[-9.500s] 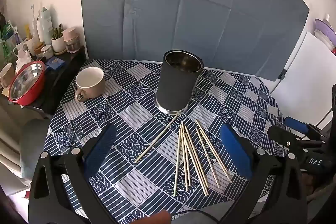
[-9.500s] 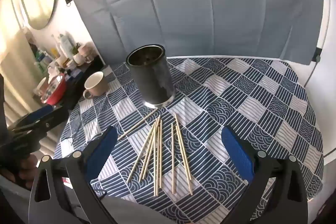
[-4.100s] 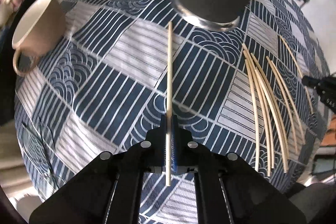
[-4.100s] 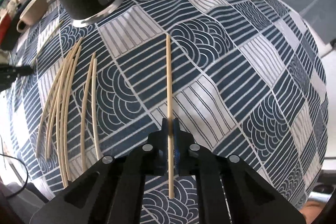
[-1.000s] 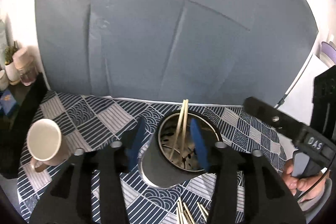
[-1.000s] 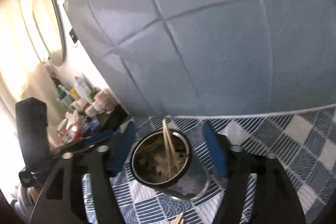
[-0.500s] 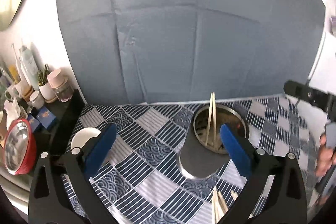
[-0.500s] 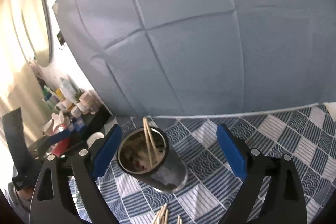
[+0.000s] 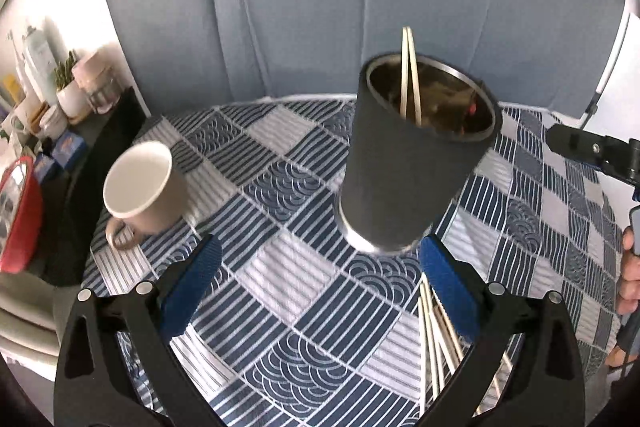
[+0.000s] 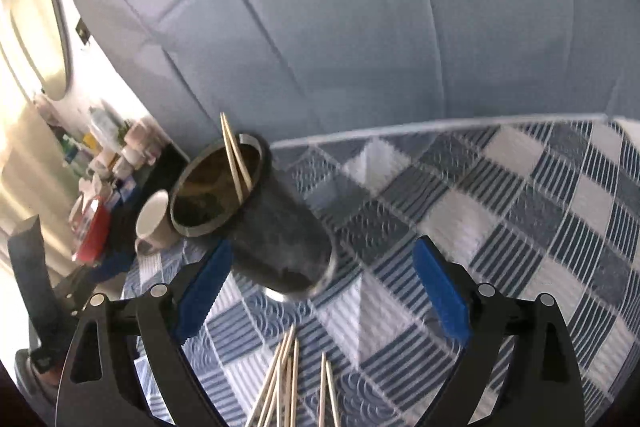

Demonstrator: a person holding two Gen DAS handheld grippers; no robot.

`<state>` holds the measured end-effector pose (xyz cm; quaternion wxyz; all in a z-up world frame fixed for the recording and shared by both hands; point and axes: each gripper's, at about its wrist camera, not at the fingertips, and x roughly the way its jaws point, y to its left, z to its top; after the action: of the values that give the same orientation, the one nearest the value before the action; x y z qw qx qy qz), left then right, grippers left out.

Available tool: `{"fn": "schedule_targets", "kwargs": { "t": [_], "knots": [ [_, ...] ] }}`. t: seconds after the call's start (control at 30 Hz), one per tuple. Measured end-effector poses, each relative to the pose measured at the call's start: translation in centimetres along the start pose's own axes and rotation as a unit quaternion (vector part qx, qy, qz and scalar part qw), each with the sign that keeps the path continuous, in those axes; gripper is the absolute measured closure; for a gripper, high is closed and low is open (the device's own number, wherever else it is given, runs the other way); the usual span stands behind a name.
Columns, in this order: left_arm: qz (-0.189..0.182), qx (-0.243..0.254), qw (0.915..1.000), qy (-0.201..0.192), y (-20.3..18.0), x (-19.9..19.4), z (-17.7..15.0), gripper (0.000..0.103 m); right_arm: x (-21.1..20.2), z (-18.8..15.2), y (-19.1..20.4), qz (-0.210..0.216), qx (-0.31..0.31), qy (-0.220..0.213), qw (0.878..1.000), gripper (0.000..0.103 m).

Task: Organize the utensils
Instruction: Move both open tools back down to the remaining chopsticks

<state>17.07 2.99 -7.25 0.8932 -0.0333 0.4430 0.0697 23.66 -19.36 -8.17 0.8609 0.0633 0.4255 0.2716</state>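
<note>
Two chopsticks (image 9: pixel 409 75) are standing in the dark metal holder (image 9: pixel 412 171), leaning on its rim with their tips poking out. The holder is sitting on the bench (image 9: pixel 280 267), ahead of both grippers. More loose chopsticks (image 10: pixel 288 383) are lying on the checked cloth just below and between the right gripper's fingers, and they are beside the right-hand finger of the left gripper.

The left gripper (image 9: pixel 320 291) is spread wide and pinching nothing. The right gripper (image 10: pixel 320 291) is spread wide too, and it is empty.

The step in hand looks like going for the next sticks. To do it well, each gripper should be coming down over just one stick, away from the bunch, with one finger on each side of it. Pinching near the end of a stick should make it easier to tip it up and drop it into the holder. Going slowly near the holder matters, since a bump could knock it over.

The left view is showing the tan mug (image 9: pixel 140 187) clearly, off to the left of that gripper, and the person's hand (image 9: pixel 630 275) at the far right edge. The right view is showing the round mirror (image 10: pixel 38 27) on the wall and the tips of the loose sticks much better.
</note>
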Motion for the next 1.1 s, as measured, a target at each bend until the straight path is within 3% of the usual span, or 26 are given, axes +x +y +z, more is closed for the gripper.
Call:
{"fn": "schedule_targets", "kwargs": {
  "t": [0.23,0.53,0.87,1.1],
  "knots": [
    [-0.006,0.031,0.9978,0.059,-1.1,2.2,-4.1,0.006,1.7,-5.4,-0.6,-0.034,-0.041,0.069,0.996,0.016],
    [-0.020,0.016,0.9915,0.127,-1.8,4.0,-8.7,0.006,3.6,-11.1,-1.7,-0.052,-0.040,0.138,0.988,0.016],
    [-0.021,0.042,0.9876,0.150,-2.9,4.7,-11.0,0.006,4.5,-14.6,-2.1,-0.073,-0.059,0.178,0.980,0.016],
    [-0.035,0.050,0.9865,0.152,-3.9,4.4,-11.5,0.006,4.2,-15.2,-1.9,-0.085,-0.080,0.173,0.978,0.016]
  ]
}}
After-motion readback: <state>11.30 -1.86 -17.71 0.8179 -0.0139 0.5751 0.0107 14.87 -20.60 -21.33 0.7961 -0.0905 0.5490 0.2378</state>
